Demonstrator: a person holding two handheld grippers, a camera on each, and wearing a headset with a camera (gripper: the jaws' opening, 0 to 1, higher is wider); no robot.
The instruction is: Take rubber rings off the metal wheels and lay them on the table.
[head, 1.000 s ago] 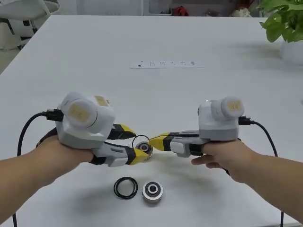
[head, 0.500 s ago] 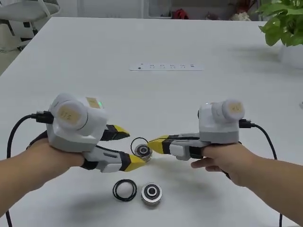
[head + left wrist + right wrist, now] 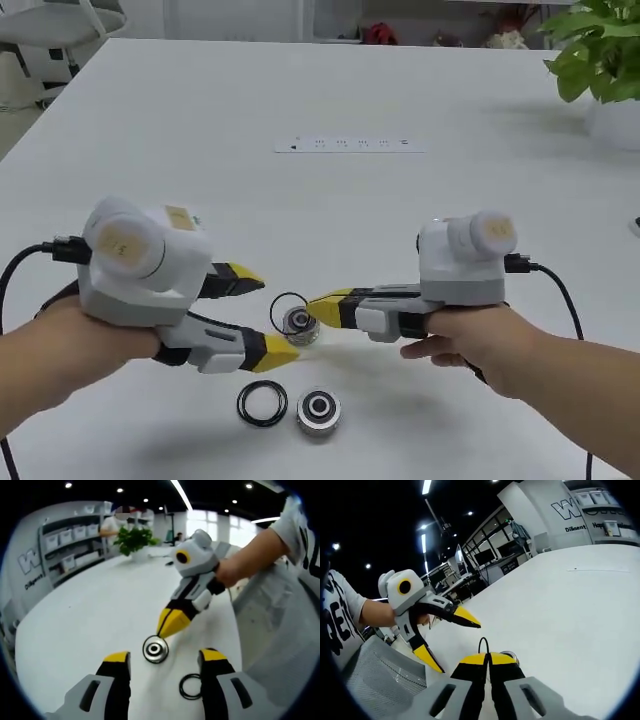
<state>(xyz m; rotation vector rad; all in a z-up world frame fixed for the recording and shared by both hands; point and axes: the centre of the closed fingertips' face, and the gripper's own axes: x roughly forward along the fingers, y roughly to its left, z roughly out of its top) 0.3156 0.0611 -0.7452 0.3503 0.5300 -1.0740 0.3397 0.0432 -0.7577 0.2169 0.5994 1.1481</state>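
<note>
A small metal wheel (image 3: 299, 324) lies on the white table between the two grippers, also visible as the wheel (image 3: 155, 649) ahead of the left jaws. A thin black rubber ring (image 3: 285, 302) stands up from it, half lifted. My right gripper (image 3: 318, 304) is shut on that ring (image 3: 482, 645), its tips right at the wheel (image 3: 510, 656). My left gripper (image 3: 258, 316) stands open just left of the wheel, not touching it; its jaws (image 3: 165, 661) are wide apart. Nearer to me lie a loose rubber ring (image 3: 262, 404) and a bare metal wheel (image 3: 318, 410).
A flat white power strip (image 3: 348, 145) lies mid-table farther away. A green plant (image 3: 598, 50) in a white pot stands at the far right. A black cable (image 3: 565, 295) trails from the right gripper. The table (image 3: 300, 210) between strip and grippers is bare.
My left gripper has drawn back to the left, away from the wheel, with its jaws still apart. The right gripper stays at the wheel, shut on the ring.
</note>
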